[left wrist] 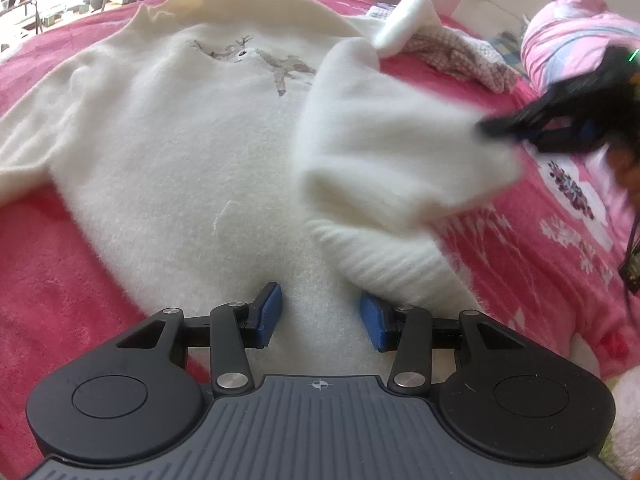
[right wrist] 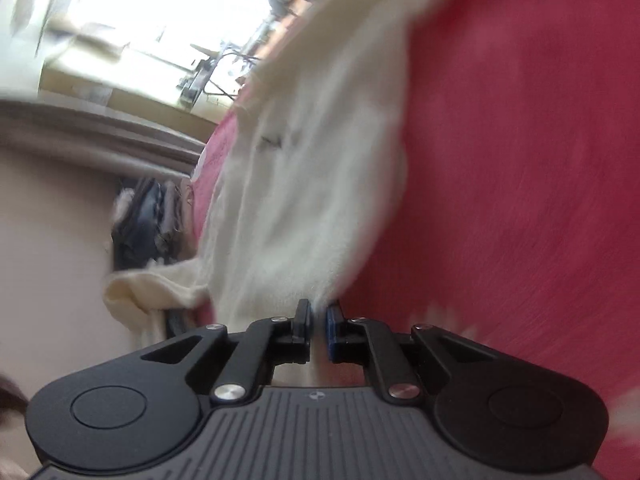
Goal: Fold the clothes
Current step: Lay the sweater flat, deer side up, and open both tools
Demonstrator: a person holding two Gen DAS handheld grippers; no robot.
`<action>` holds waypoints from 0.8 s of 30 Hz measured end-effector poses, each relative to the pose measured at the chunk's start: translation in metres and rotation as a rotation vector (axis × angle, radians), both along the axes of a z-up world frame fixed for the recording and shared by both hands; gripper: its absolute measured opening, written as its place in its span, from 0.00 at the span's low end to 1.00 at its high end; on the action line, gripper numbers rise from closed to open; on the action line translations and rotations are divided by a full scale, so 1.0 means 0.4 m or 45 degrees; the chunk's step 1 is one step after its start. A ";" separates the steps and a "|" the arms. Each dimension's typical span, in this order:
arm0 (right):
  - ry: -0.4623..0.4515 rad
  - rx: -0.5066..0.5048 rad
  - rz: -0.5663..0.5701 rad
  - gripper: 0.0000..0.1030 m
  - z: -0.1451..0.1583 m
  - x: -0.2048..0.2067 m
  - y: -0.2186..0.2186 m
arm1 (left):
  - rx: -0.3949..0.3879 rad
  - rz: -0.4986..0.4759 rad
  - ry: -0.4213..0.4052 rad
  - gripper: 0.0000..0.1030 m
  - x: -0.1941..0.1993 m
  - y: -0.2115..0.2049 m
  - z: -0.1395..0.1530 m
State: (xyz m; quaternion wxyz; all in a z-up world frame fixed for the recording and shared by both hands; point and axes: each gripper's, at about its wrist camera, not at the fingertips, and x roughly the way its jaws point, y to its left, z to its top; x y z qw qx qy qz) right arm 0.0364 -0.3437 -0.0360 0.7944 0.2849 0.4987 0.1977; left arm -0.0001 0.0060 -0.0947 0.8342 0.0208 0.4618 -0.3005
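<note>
Garment: a fluffy cream-white knit sweater (left wrist: pixel 180 128) with a brown reindeer motif on the chest lies front-up on a pink fleece bed cover (left wrist: pixel 56 304), collar away from the left camera, ribbed hem nearest it.
Sleeve in hand: the sweater's right-hand sleeve (left wrist: pixel 384 148) is lifted off the bed and carried over the body panel; its outline is blurred.
Right gripper: the right gripper (right wrist: pixel 318 320) has its jaws nearly together, pinching the sleeve fabric at its end; in the left view it shows as a dark blur at the sleeve's tip.
Left gripper: the left gripper (left wrist: pixel 320 316) hovers over the hem with jaws wide apart, holding nothing.
How it will handle: judged soft, light and limp, so it will sag and drape rather than hold a crease; the fuzzy pile should give good grip.
Where to hold: ribbed cuffs and hem look firmest; pinch there.
Nearby: a checked cloth (left wrist: pixel 452 52) and a pink pillow (left wrist: pixel 572 40) lie beyond the sleeve.
</note>
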 end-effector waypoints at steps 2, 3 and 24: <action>-0.085 -0.142 0.041 0.08 0.087 -0.003 -0.028 | 0.008 -0.017 -0.007 0.43 -0.001 -0.001 -0.001; -0.112 -0.233 0.059 0.08 0.125 -0.002 -0.044 | 0.010 -0.023 -0.009 0.43 0.000 -0.001 -0.001; 0.283 -1.264 0.166 0.08 -0.066 -0.002 -0.205 | 0.057 -0.142 -0.053 0.44 -0.004 -0.004 0.017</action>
